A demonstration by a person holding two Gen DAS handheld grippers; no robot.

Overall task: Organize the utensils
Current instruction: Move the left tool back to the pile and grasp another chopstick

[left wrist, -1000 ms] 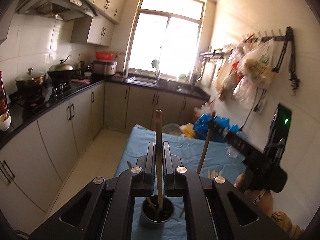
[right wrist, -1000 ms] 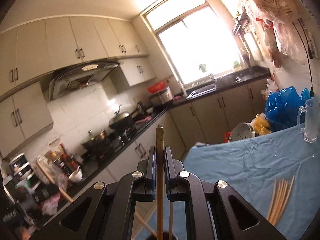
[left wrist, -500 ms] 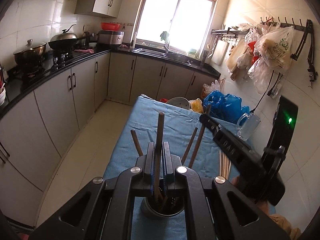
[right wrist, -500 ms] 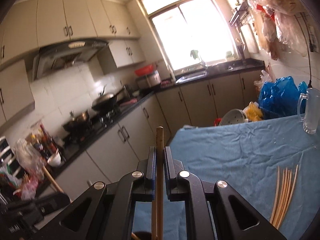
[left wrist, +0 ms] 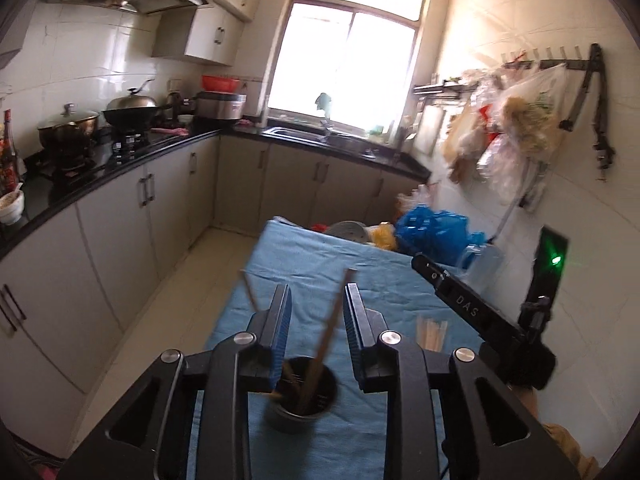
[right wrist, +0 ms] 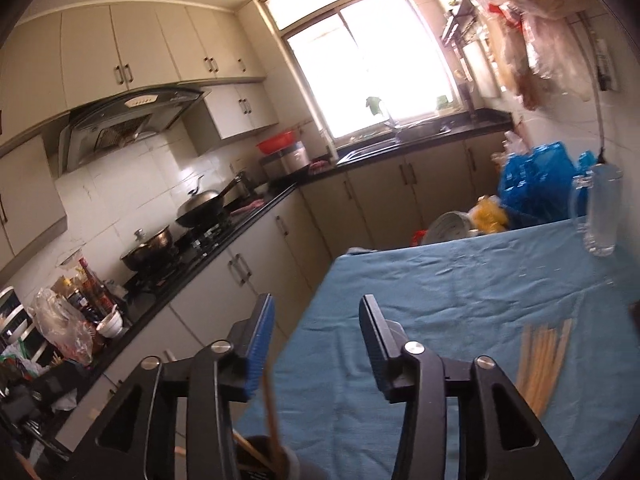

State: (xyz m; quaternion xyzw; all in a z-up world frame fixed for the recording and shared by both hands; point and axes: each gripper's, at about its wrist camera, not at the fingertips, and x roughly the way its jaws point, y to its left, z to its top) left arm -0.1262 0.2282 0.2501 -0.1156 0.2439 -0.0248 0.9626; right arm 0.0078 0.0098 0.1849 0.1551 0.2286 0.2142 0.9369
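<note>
Your left gripper (left wrist: 316, 312) and right gripper (right wrist: 316, 332) both gape empty above the cup (left wrist: 303, 400) of chopsticks (left wrist: 326, 338) on the worktop (right wrist: 460, 292)

The cloth (left wrist: 320, 268) on the desk is plain blue, with no pattern. The cup (left wrist: 302, 400) is dark grey, almost black inside, and the chopsticks (left wrist: 326, 336) in it are brown. The loose chopsticks (right wrist: 540, 364) on the cloth are pale yellow wood. Each hand-held gripper is black with silver screws: the left hand-held gripper (left wrist: 316, 320) and the right hand-held gripper (right wrist: 316, 340) both have blue ribbed pads (right wrist: 260, 344). The plastic bag (right wrist: 536, 184) is bright blue. The mug (right wrist: 600, 208) is clear glass. The cabinets (left wrist: 120, 216) are cream and the counter (left wrist: 100, 164) is glossy black. The bowl (right wrist: 278, 145) on the cooker is red.
</note>
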